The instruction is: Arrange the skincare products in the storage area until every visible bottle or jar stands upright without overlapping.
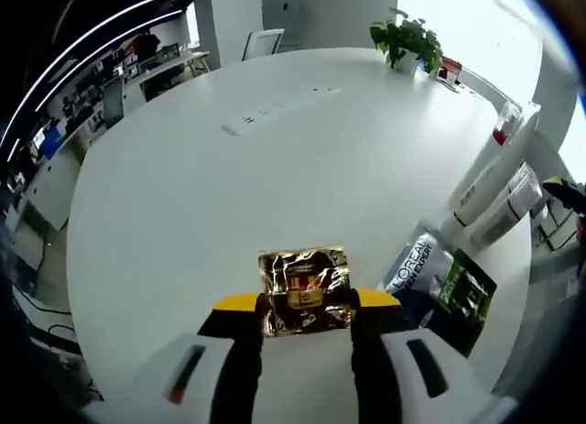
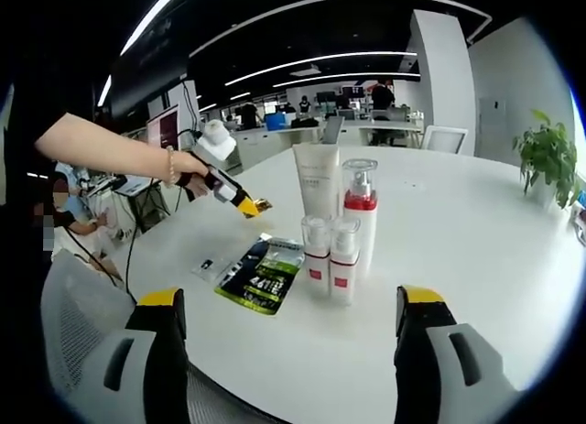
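My left gripper (image 1: 307,303) is shut on a gold foil sachet (image 1: 305,289), held above the white round table (image 1: 229,195). In the right gripper view a hand holds that left gripper (image 2: 233,197) over the table's left side, the gold sachet (image 2: 262,205) at its tip. A tall white tube (image 2: 317,179), a pump bottle with a red band (image 2: 360,209) and two small clear-capped bottles (image 2: 318,255) (image 2: 345,259) stand upright together. Two flat sachets (image 2: 261,276) lie beside them. My right gripper (image 2: 291,300) is open and holds nothing, near the table's front edge.
In the left gripper view the bottles (image 1: 494,181) and the L'Oreal sachet (image 1: 417,264) with the green-black one (image 1: 462,291) lie to the right. A potted plant (image 1: 407,39) stands at the far edge. A grey chair (image 2: 73,332) sits below the table edge.
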Available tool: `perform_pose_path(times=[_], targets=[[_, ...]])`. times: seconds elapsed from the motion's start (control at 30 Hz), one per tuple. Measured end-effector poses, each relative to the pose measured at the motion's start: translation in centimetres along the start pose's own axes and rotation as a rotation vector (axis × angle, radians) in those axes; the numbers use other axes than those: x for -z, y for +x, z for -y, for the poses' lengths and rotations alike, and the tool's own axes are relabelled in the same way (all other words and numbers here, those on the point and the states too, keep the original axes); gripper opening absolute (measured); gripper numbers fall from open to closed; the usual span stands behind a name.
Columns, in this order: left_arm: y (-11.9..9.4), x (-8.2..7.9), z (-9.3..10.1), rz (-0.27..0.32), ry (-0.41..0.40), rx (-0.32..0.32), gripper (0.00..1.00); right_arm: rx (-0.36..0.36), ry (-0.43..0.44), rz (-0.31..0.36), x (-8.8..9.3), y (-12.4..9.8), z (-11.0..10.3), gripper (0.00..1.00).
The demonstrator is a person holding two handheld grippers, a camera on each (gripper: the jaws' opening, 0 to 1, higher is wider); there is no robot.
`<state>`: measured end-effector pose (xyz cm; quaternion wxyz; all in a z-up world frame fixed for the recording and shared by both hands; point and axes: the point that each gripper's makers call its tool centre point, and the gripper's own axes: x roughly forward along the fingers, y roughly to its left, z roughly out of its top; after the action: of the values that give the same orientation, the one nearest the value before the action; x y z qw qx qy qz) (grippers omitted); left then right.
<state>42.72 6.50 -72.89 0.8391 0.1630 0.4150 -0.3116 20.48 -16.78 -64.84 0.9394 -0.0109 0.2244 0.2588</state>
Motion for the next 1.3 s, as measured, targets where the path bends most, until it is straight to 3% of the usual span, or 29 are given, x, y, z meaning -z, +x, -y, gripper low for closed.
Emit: perform_pose_path(times=[0.4,0.57,0.87,0.93,1.17,1.3], targets=[[-4.1,0.2,1.6,0.084,-0.032,-0.034,0.4,-0.017,-0.003,0.025,-0.5,-0.1,-0.5,0.93],[-5.3,0.8,2.8,0.108,-0.047,-0.037,0.4,-0.047,0.002,0.027,-0.5,-0.1,-1.0,0.87],[-7.6,2.3,4.9,0.145,-0.072,-0.04,0.4,-0.086,0.004,0.027,-0.6,-0.1,-1.7,0.85],[-8.5,3.2,5.7,0.15,-0.077,-0.043,0.4,-0.097,0.001,0.024,-0.6,-0.1,-2.0,0.84],[-9.9,3.8,7.8,0.179,-0.084,-0.043,0.4,-0.129,-0.017,0.012,-0.4,0.1,-2.7,0.83],[-11.0,4.2,9.5,0.21,-0.127,-0.038,0.4,-0.146,-0.015,0.001,-0.2,0.1,-2.9,0.79]])
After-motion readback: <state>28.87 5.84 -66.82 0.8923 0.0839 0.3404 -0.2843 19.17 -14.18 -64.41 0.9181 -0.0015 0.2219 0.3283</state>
